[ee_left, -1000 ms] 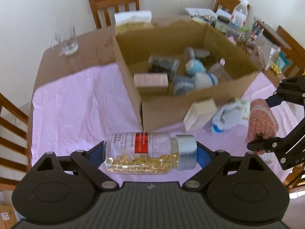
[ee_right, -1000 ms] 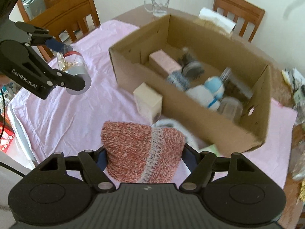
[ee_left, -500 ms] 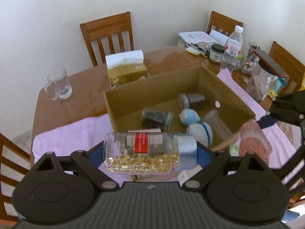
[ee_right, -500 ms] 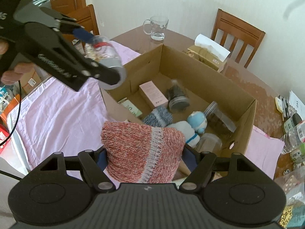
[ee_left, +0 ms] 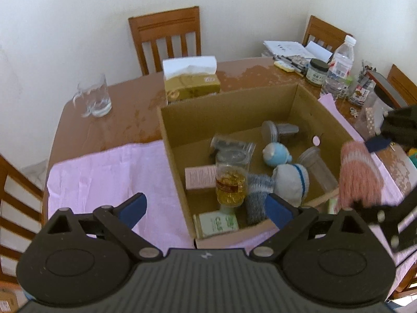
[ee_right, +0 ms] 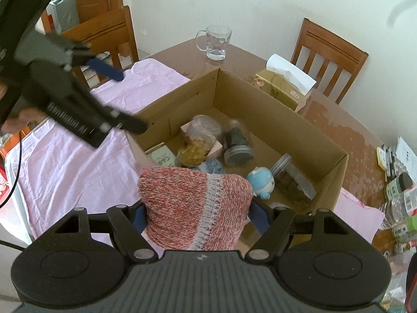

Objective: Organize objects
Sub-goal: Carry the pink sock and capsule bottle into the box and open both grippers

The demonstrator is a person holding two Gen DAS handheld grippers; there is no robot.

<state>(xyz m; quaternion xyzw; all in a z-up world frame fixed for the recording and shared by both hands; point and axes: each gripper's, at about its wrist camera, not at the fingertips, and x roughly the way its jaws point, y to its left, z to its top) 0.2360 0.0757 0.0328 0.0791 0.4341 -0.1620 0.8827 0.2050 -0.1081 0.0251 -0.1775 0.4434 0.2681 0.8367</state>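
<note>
White walls and wooden chairs (ee_left: 166,36) ring a brown table (ee_left: 125,109) partly covered by a pink cloth (ee_left: 109,172). On the cloth stands an open cardboard box (ee_left: 234,101). The left gripper (ee_left: 206,208) hangs over the box's near corner with its fingers spread wide and nothing between them. Just beyond them the capsule bottle (ee_left: 230,185), filled with yellow capsules, is inside the box, blurred and apparently not yet settled, beside a pink carton (ee_left: 199,177), a grey sock (ee_left: 256,195), a blue toy (ee_left: 276,154) and some jars (ee_left: 232,147). The right gripper (ee_right: 195,216) is clamped on a pink knitted cloth (ee_right: 192,203), holding it above the box's near wall. Behind the box sit a tissue box (ee_left: 191,83) and a glass mug (ee_left: 95,96).
</note>
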